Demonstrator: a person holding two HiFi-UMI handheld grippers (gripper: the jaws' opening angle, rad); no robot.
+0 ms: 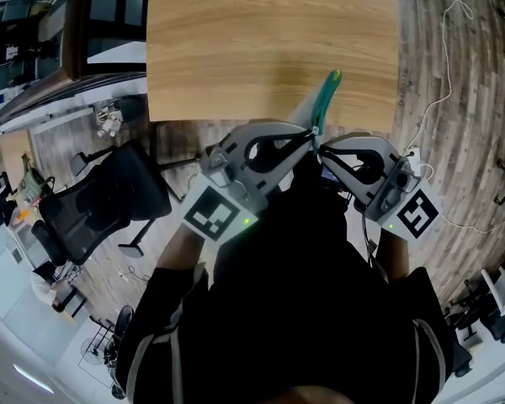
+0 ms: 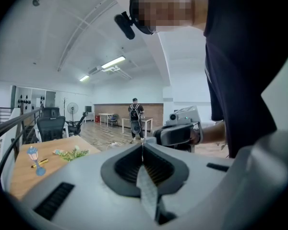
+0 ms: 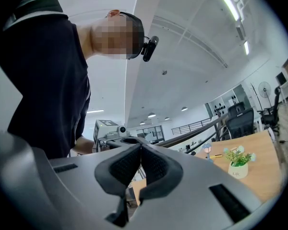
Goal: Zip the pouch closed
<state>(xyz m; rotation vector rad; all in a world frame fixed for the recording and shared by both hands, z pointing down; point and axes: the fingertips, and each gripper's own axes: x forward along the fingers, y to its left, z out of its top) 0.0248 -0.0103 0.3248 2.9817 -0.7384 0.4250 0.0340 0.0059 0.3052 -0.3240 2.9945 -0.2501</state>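
A wooden table (image 1: 236,49) is lying at twelve o'clock of the person, a black office chair (image 1: 109,196) standing at nine; the teal-edged pouch (image 1: 322,99) is rising over the table's near edge, grey gripper bodies covering its lower part; the left gripper (image 1: 307,135) is pinching its pale side, jaws fully closed; the right gripper (image 1: 321,148), jaws pressing together, is meeting the pouch's base, its hold not showing

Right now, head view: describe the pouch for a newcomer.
Find the wooden table across the top. At its near edge the left gripper and right gripper meet tip to tip. The pouch rises from there: the only thin pale flap with a teal edge.
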